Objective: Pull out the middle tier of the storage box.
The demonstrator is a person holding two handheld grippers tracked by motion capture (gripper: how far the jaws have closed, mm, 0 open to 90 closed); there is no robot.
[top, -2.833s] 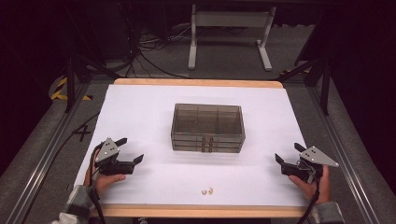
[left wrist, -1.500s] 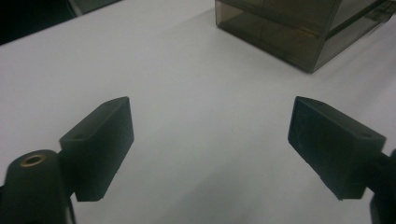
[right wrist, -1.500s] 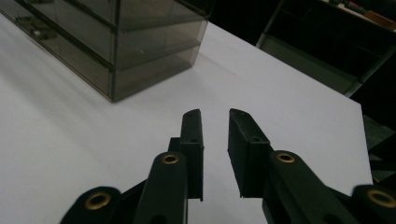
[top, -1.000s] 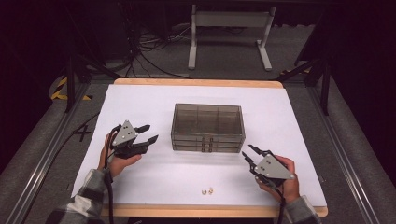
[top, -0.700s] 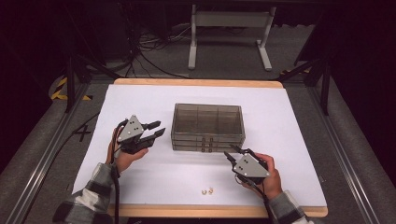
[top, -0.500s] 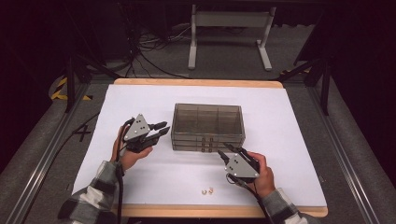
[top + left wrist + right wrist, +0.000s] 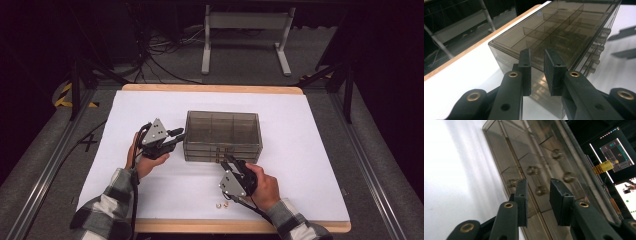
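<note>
Both my grippers at the smoky compartment box

High view: the compartment box (image 7: 223,136) sits mid-surface (image 7: 310,150); my left gripper (image 7: 176,138) is at its 9 o'clock end, my right gripper (image 7: 227,161) at its 6 o'clock front, two small beads (image 7: 222,205) nearer me. Left gripper view: my fingers (image 7: 554,72), which have just been closing, stand slightly apart on nothing, just short of the box's (image 7: 554,37) corner. Right gripper view: my fingers (image 7: 561,202), just narrowing, a small gap between them, empty, point at the drawer knobs (image 7: 533,170).
</note>
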